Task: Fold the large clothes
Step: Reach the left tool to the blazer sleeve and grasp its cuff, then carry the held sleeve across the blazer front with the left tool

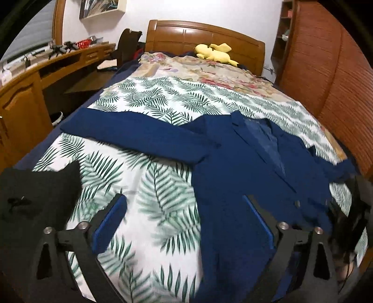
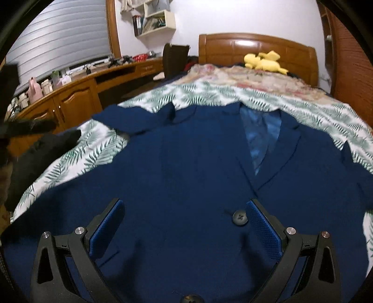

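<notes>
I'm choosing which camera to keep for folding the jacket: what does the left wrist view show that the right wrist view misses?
Only the left wrist view shows the jacket's long sleeve stretched fully across the leaf-print sheet.

Only the right wrist view shows the front buttons and the wall shelf.

Both show the blue jacket, the yellow plush toy, the headboard and open fingers.

text: none legible — books on shelf too blurred; labels: none
</notes>
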A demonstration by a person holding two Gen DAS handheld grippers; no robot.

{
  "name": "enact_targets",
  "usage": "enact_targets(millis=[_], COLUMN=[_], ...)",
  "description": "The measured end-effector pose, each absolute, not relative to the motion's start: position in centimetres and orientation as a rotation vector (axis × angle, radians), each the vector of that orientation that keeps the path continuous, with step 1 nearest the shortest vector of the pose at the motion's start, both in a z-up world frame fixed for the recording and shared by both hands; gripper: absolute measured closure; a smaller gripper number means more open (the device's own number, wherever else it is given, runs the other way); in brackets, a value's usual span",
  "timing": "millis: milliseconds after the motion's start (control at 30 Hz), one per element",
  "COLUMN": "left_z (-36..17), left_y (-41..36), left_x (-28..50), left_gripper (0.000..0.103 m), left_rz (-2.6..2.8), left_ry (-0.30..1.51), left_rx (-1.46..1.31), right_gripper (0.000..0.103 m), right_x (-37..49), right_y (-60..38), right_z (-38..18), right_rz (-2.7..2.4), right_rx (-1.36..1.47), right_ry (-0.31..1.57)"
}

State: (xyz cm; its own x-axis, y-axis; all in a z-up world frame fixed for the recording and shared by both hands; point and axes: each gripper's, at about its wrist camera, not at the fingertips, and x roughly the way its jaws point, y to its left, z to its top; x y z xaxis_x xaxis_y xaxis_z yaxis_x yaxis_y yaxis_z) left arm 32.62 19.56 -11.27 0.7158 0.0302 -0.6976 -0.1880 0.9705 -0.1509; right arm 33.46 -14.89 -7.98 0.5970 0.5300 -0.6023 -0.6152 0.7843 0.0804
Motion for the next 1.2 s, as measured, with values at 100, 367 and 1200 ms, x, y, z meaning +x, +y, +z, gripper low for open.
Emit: enact_targets(millis=[100,367,1200], left_z=[-11.3,-13.7,-16.0], left_y=[20.6,24.4,23.6], left_x=[35.4,41.6,48.2], left_gripper=[0.017,0.032,0.101], left_rz=[0.113,0.151,0.282], left_ry=[0.762,0.778,0.843], left_rx=[-0.249,-0.415,-0.203], right_gripper=[0.000,0.000,0.000], right_x=[33.9,34.3,34.9], right_y=[-15.3,-15.9,-14.2], right_z=[-7.5,-8.0,-8.6], right_rz=[0.669,0.672,0.665], right_rx=[-0.121,-0.089,-0.096], right_ry=[0.646,0.648,0.647])
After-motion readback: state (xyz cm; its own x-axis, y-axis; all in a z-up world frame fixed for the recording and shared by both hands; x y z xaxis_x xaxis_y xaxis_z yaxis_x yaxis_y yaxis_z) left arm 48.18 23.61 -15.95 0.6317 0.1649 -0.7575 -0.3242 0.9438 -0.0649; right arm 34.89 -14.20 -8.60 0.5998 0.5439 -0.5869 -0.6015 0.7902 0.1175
